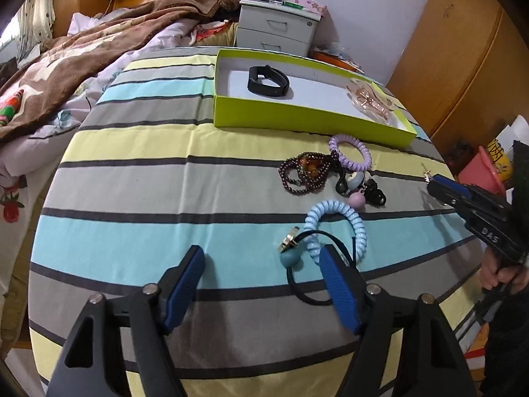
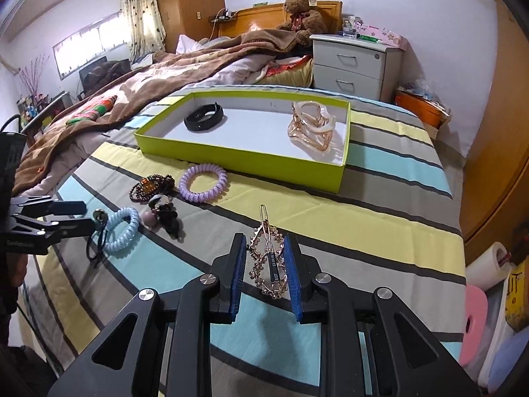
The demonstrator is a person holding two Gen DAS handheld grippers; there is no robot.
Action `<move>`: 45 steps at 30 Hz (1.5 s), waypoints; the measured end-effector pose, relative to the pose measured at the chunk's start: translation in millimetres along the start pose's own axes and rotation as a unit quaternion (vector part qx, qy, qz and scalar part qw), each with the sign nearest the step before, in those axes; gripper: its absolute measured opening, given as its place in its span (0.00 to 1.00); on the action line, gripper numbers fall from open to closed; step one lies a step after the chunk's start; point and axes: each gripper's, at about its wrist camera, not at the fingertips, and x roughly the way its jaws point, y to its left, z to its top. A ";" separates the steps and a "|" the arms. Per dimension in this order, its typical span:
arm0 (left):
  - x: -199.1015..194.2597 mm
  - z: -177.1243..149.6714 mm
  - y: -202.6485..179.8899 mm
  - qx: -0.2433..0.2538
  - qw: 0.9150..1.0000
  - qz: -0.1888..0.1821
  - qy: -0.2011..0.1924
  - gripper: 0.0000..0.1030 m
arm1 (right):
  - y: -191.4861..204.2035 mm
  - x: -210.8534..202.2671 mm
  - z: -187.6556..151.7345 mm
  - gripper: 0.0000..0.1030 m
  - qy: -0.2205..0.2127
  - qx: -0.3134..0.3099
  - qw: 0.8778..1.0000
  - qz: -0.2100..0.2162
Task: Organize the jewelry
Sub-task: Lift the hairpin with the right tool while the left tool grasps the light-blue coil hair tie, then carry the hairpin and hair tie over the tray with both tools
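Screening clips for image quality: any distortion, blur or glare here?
Left wrist view: strong fisheye bending of the striped cloth, dark corners, sharp focus. Right wrist view: same bending, the window blown out, the hair clip in the right gripper still crisp.

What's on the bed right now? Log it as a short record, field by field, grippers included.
surface: striped bedspread
container: green box, open, white inside
in box: black band; clear pink hair claw
outside box: purple coil tie, dark bead bracelet, blue coil tie, black cord with teal bead
left gripper: open, over the blue coil tie
right gripper: shut on gold hair clip
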 end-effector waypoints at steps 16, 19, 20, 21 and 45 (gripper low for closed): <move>11.2 12.2 -18.5 0.032 0.999 -0.031 0.000 0.34 | 0.2 -4.6 -0.4 0.23 -0.007 0.007 1.000 0.006; 12.9 13.6 -18.7 0.029 0.999 -0.038 0.003 0.28 | 0.4 -4.3 -0.9 0.23 -0.006 0.008 1.000 0.006; 13.9 13.9 -18.5 0.029 0.999 -0.039 0.006 0.26 | 0.7 -4.3 -0.9 0.23 -0.006 0.009 1.000 0.006; 13.3 13.5 -18.5 0.028 0.999 -0.038 0.006 0.25 | 0.8 -4.4 -0.9 0.23 -0.007 0.009 1.000 0.007; -14.9 24.1 -18.1 0.023 0.999 -0.031 -0.030 0.12 | 3.3 -18.6 8.3 0.23 -0.027 0.006 1.000 -0.003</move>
